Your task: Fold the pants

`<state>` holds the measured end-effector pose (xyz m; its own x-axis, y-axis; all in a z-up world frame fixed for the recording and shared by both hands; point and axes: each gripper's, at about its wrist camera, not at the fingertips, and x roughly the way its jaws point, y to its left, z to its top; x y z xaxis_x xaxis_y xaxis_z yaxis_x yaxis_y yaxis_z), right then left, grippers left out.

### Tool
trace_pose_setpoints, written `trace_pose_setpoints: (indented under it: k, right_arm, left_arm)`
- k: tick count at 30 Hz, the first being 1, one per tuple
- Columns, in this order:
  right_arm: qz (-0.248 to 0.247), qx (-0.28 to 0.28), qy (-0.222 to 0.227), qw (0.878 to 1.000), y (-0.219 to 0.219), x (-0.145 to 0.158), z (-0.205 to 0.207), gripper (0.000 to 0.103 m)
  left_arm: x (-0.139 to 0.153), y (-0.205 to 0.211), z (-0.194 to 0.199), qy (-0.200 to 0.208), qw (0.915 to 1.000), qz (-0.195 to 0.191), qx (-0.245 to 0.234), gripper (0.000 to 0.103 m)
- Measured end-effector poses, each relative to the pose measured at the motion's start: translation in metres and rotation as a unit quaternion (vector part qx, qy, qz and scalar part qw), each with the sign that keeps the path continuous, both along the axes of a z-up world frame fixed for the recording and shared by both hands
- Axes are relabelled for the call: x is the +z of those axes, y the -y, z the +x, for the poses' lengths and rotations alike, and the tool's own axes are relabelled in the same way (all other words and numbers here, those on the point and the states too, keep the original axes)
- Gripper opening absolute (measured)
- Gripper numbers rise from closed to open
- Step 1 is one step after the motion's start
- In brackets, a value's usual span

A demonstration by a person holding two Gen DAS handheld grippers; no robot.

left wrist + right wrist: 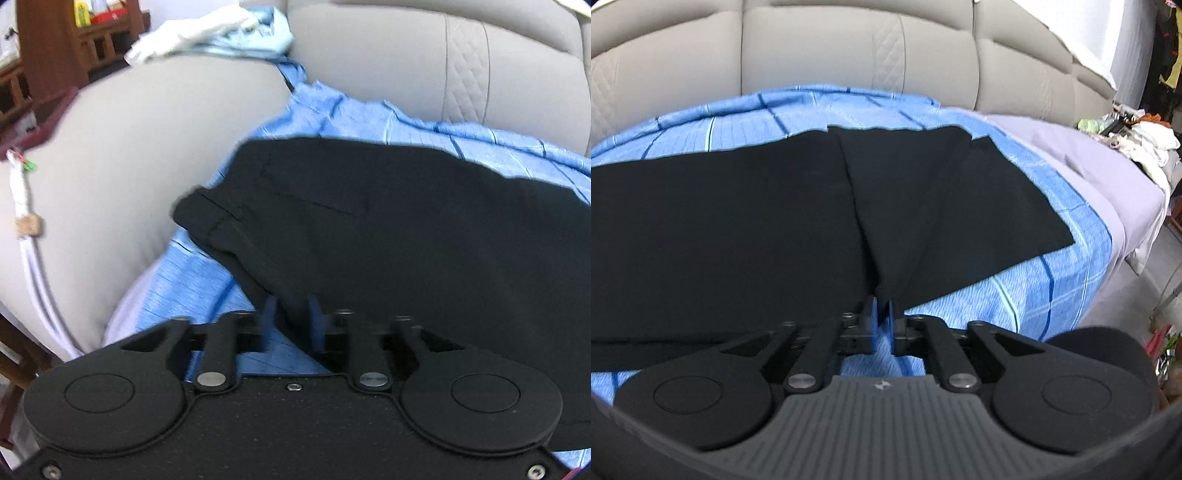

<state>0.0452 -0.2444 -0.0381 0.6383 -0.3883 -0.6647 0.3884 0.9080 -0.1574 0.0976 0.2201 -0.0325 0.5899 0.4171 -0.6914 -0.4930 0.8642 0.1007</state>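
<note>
Black pants are spread across a blue striped sheet laid on a beige sofa. An edge of the fabric is enclosed between the narrowly parted blue pads of the left gripper. At the right gripper, a pinched fold of a pant leg is held between the close-set fingers.
</note>
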Motion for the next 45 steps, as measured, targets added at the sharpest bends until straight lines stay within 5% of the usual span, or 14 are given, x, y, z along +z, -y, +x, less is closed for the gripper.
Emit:
trace_pose_setpoints:
  k: [3, 9, 14, 18, 21, 24, 25, 31, 35, 36, 39, 42, 45]
  right_arm:
    - [0.002, 0.027, 0.005, 1.000, -0.011, 0.011, -0.006, 0.064]
    - [0.020, 0.139, 0.058, 0.988, -0.052, 0.041, 0.007, 0.081]
    - [0.039, 0.252, 0.081, 0.964, -0.121, 0.033, 0.042, 0.081]
    - [0.027, 0.373, 0.087, 0.923, -0.193, 0.014, 0.046, 0.082]
    - [0.000, 0.418, 0.082, 0.905, -0.233, -0.003, 0.050, 0.082]
    - [-0.001, 0.432, 0.030, 0.902, -0.256, -0.024, 0.054, 0.061]
    - [0.004, 0.428, 0.044, 0.903, -0.256, -0.027, 0.047, 0.054]
    - [0.014, 0.445, 0.028, 0.895, -0.248, -0.031, 0.013, 0.050]
    - [0.026, 0.473, 0.002, 0.881, -0.234, -0.025, 0.001, 0.050]
    - [0.043, 0.475, -0.001, 0.879, -0.226, -0.020, 0.002, 0.059]
    - [0.058, 0.440, 0.011, 0.896, -0.198, -0.008, 0.008, 0.060]
    - [0.009, 0.358, 0.045, 0.933, -0.155, 0.002, 0.026, 0.073]
    - [-0.051, 0.255, 0.068, 0.963, -0.103, 0.008, 0.058, 0.075]
  left_arm:
    - [0.012, -0.009, -0.017, 0.047, 0.9989, -0.006, 0.003, 0.045]
    - [0.018, -0.035, -0.018, 0.095, 0.9933, -0.061, 0.026, 0.043]
    - [0.005, -0.046, -0.005, 0.099, 0.9914, -0.075, 0.041, 0.041]
    - [-0.010, -0.056, 0.007, 0.065, 0.9934, -0.070, 0.064, 0.031]
    - [-0.023, -0.062, 0.005, 0.061, 0.9917, -0.086, 0.074, 0.031]
    - [-0.022, -0.062, -0.001, 0.061, 0.9926, -0.075, 0.073, 0.031]
    - [-0.019, -0.059, -0.003, 0.064, 0.9928, -0.071, 0.071, 0.027]
    - [0.005, -0.011, -0.004, 0.122, 0.9905, -0.052, -0.035, 0.027]
    - [-0.010, 0.025, 0.008, 0.113, 0.9845, -0.066, -0.116, 0.027]
    - [-0.017, 0.032, 0.009, 0.103, 0.9837, -0.069, -0.130, 0.027]
    - [-0.034, 0.049, 0.008, 0.084, 0.9809, -0.072, -0.160, 0.027]
    - [-0.041, 0.064, -0.001, 0.080, 0.9803, -0.030, -0.178, 0.030]
    - [-0.042, 0.063, -0.002, 0.080, 0.9804, -0.035, -0.176, 0.030]
